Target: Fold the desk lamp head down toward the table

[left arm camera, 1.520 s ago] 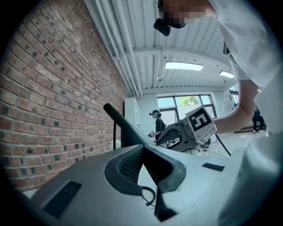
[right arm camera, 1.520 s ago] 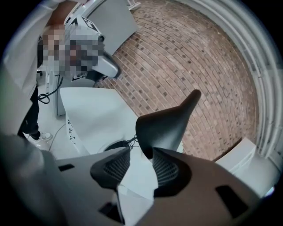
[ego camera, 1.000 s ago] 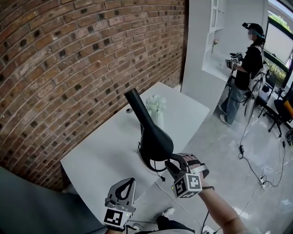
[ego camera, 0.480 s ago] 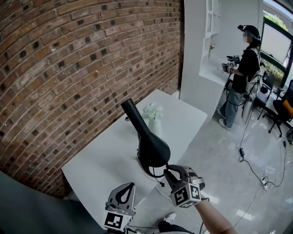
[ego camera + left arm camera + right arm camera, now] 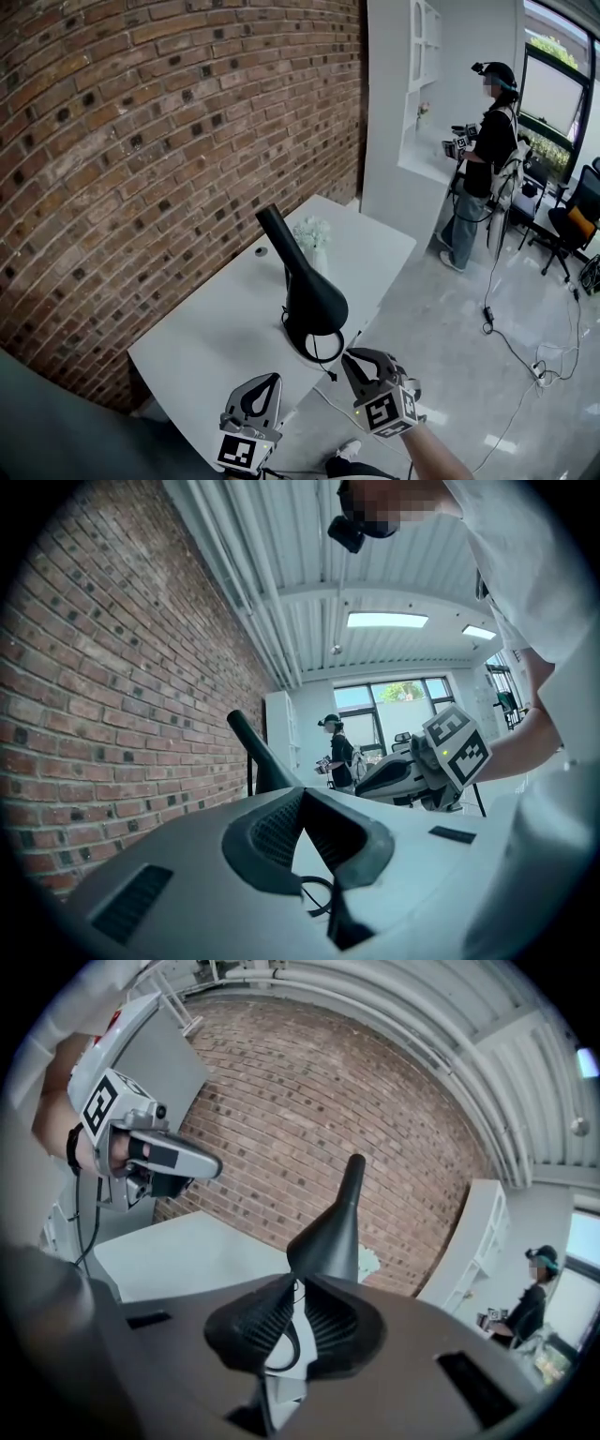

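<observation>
The right hand-held gripper (image 5: 352,360) is closing, its pads nearly together with nothing between them. Just ahead, on the white surface (image 5: 216,337), stands the black lamp (image 5: 309,295). Its long head slants up toward the brick wall (image 5: 141,141), wide end down. The left hand-held gripper (image 5: 273,379) is pressed together and empty. Its view shows only the lamp's thin end.

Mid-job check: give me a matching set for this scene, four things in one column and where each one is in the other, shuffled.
Things:
1. black cone-shaped desk lamp
2. white flowers in a vase
3. white table
4. person in a dark top

Places:
A. alongside the red brick wall
B. standing on the floor by the white shelf unit, far right
C. on the table, near its front edge
D. on the table, just beyond the lamp

Pairs: 1-C, 2-D, 3-A, 4-B
</observation>
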`<action>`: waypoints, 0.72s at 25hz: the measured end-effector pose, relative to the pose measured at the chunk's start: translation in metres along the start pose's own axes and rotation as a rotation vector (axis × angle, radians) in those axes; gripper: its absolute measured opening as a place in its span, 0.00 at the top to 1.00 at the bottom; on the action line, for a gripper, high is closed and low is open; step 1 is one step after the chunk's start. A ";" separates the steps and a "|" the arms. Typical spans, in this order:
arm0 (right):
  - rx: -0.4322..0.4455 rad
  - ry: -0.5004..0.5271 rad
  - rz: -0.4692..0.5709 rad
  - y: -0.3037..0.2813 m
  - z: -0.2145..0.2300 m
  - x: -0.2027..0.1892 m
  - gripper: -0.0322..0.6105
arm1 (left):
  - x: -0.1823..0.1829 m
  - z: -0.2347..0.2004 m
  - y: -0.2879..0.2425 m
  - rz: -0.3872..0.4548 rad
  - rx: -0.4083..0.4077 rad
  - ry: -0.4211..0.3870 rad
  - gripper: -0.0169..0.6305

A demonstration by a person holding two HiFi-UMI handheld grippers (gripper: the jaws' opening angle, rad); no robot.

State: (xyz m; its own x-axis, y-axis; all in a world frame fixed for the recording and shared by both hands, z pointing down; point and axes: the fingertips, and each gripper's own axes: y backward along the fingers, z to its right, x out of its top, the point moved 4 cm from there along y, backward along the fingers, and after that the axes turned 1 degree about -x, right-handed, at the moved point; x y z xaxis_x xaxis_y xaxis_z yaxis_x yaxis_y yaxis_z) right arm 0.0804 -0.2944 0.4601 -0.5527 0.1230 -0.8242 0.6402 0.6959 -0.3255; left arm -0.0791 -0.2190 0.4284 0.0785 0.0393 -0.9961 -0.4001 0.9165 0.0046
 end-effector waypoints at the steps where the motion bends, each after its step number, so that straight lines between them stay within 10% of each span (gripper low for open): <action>1: -0.007 -0.016 0.005 0.005 -0.002 0.003 0.88 | 0.000 0.000 0.004 0.004 0.001 0.006 0.96; 18: -0.086 -0.392 0.101 0.095 -0.062 0.035 0.92 | 0.013 0.021 0.098 0.078 -0.045 0.066 0.96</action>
State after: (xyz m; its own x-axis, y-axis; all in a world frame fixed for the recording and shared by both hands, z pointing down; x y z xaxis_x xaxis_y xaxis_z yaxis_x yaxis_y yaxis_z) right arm 0.0890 -0.1802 0.4284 -0.2338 -0.0736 -0.9695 0.6247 0.7528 -0.2077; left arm -0.0980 -0.1201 0.4177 -0.0144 0.0815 -0.9966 -0.4435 0.8927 0.0794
